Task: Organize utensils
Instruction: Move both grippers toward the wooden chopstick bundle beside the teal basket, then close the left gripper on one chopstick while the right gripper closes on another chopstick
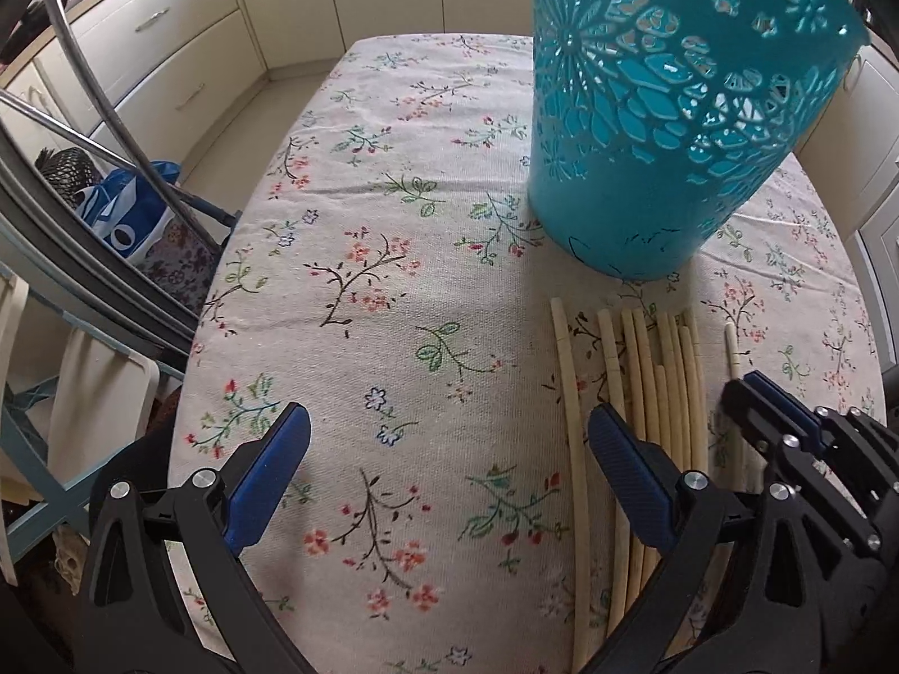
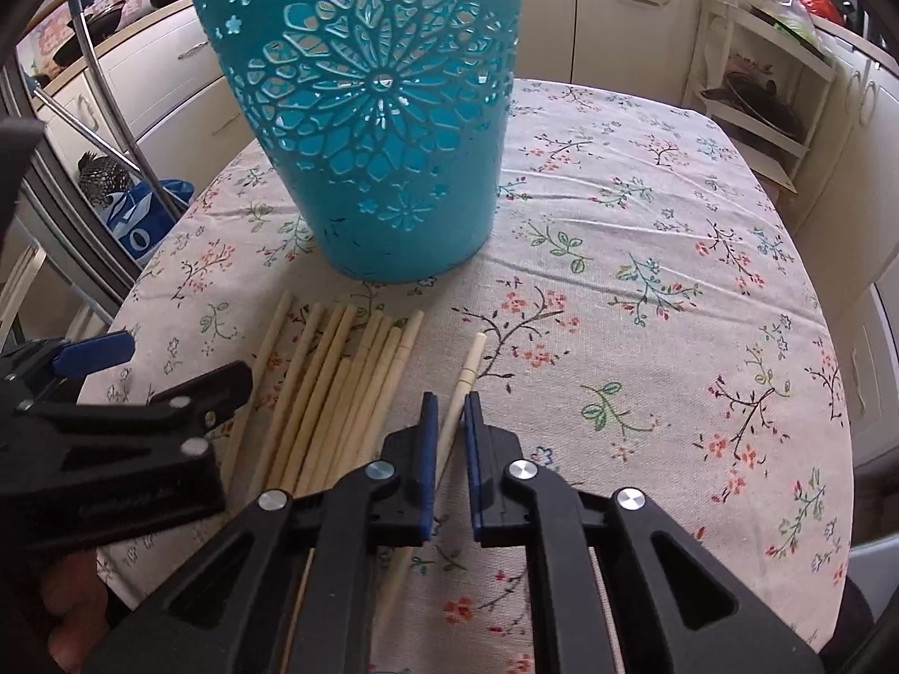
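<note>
One stray chopstick point(image 2: 456, 393) is clamped in the right tool point(image 2: 449, 401); left tool point(image 1: 449, 421) stands wide. Lifting into the basket point(image 2: 371, 112) is judged next.

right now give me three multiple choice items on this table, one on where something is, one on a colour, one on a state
1. Where does the lone chopstick lie relative to the chopstick bundle in the right wrist view?
A. left of it
B. right of it
C. inside the basket

2. What colour is the basket?
A. teal
B. red
C. white

3. How does the right claw stand?
A. wide open over bare cloth
B. closed on the lone chopstick
C. closed on the basket rim

Answers:
1. B, it lies apart on the bundle's right.
2. A, its cut-out wall is teal.
3. B, both blue pads sit narrow with that stick between them, while the left claw stands wide open.
</note>
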Motion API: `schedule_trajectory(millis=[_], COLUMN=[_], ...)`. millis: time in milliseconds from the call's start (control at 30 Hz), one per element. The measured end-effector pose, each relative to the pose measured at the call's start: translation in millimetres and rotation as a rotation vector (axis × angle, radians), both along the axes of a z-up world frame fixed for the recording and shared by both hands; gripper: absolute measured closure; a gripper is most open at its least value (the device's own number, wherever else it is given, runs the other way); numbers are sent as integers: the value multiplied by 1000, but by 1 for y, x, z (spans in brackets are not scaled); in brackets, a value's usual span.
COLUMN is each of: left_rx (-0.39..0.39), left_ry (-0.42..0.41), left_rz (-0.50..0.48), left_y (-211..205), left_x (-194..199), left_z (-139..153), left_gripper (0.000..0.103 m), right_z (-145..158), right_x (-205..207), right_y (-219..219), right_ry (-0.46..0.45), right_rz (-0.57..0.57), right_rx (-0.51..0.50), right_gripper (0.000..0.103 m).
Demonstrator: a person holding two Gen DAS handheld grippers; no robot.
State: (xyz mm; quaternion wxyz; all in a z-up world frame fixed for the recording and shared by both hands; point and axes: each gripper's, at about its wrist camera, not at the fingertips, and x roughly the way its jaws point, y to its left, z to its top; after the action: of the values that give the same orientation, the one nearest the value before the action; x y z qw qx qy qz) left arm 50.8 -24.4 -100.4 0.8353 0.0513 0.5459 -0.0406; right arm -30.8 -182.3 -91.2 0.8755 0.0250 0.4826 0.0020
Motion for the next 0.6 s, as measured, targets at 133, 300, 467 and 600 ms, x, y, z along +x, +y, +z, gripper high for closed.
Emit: schedule_trajectory(millis=[133,300,467,600], left_rx=[10,-1,-15,-24], left_ry=[-3,-29,-51,-95], left_rz=[-1,-2,-41,-79], left_y=[-3,-3,-10,-16], left_x=[6,8,10,6], left_z=[-7,-12,-12,-12], left_gripper=[8,8,12,22], right_z=[-5,-7,-5,-2], right_x=[-5,-9,-8,-6], right_y=[1,1,-4,-6], right_ry=[3,9,6,7], right_rz=[27,30,33,44], right_rx=[40,85,80,59], right_gripper=[95,95,95,95])
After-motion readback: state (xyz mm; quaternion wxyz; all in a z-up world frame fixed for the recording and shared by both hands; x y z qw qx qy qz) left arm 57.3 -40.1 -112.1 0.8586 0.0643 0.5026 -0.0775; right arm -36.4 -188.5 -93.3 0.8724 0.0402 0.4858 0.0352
